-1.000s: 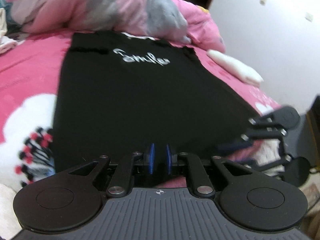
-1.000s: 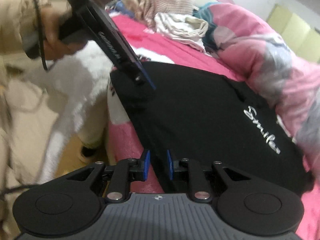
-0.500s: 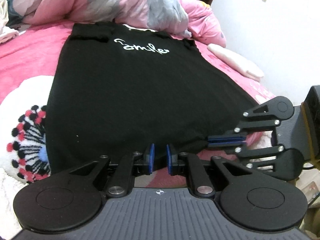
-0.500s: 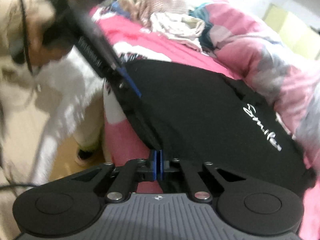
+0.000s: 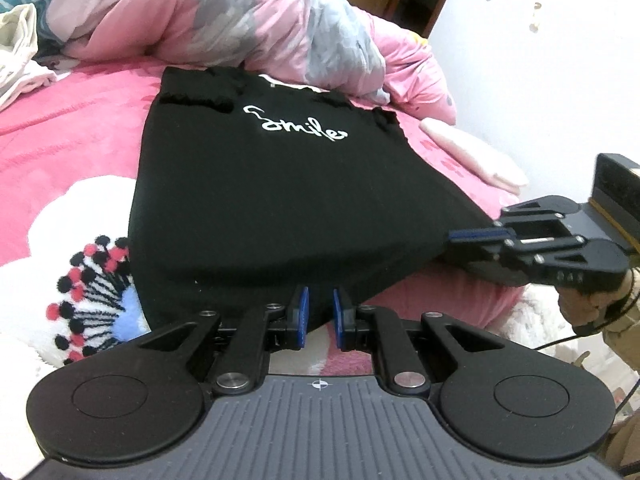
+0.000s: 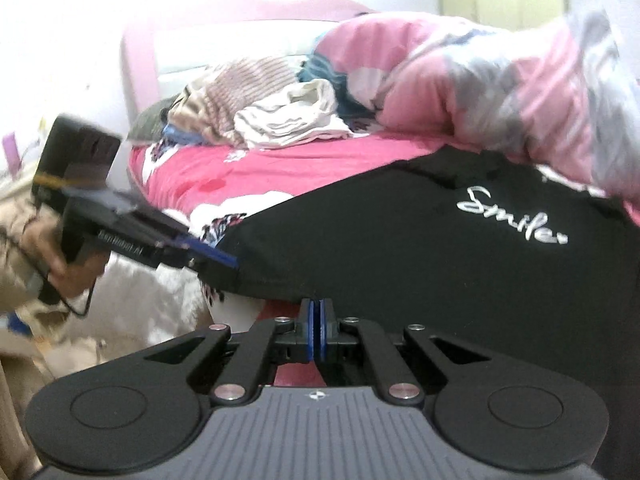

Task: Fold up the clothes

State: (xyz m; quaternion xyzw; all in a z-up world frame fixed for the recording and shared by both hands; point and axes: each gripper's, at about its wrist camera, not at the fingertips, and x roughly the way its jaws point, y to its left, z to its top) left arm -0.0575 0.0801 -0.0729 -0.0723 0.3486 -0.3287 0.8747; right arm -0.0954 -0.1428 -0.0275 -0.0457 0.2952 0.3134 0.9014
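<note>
Black cotton T-shirt (image 5: 280, 200) with white script lettering: lying flat on the pink fleece bedspread (image 5: 72, 128), hem edge lifting. Left gripper (image 5: 319, 312): pinching the hem, jaws nearly closed. Right gripper (image 6: 316, 322): jaws pressing fully together on the hem corner.

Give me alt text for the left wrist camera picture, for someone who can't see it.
A black T-shirt with white script lettering lies on a pink bedsheet, its near hem pinched by the left claw at bottom centre and the right claw at the right corner. A pink and grey quilt is bunched behind it.
</note>
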